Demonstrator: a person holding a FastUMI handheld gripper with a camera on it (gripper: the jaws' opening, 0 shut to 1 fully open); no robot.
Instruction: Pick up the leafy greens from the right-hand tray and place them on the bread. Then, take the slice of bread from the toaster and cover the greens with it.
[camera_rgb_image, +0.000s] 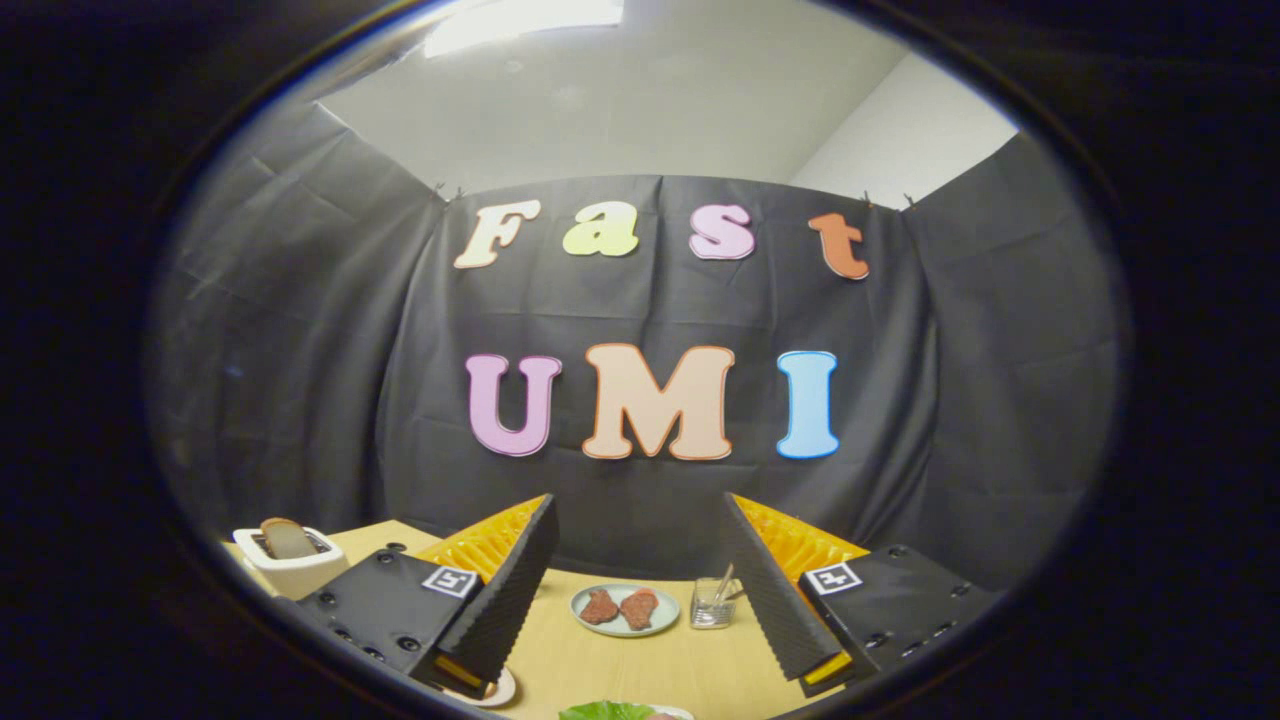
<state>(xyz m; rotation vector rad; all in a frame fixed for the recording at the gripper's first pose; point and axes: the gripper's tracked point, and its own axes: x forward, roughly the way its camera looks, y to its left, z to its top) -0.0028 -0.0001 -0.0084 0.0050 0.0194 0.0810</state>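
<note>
Tool (640, 600) raised above the worktop (620, 660), fingers spread wide, holding nothing.
By my judgement little is done: a bread slice (285, 538) stands in the toaster (295, 562) at lower left; leafy greens (610, 711) lie cut off at bottom centre, their tray and the base bread hard to make out.
</note>
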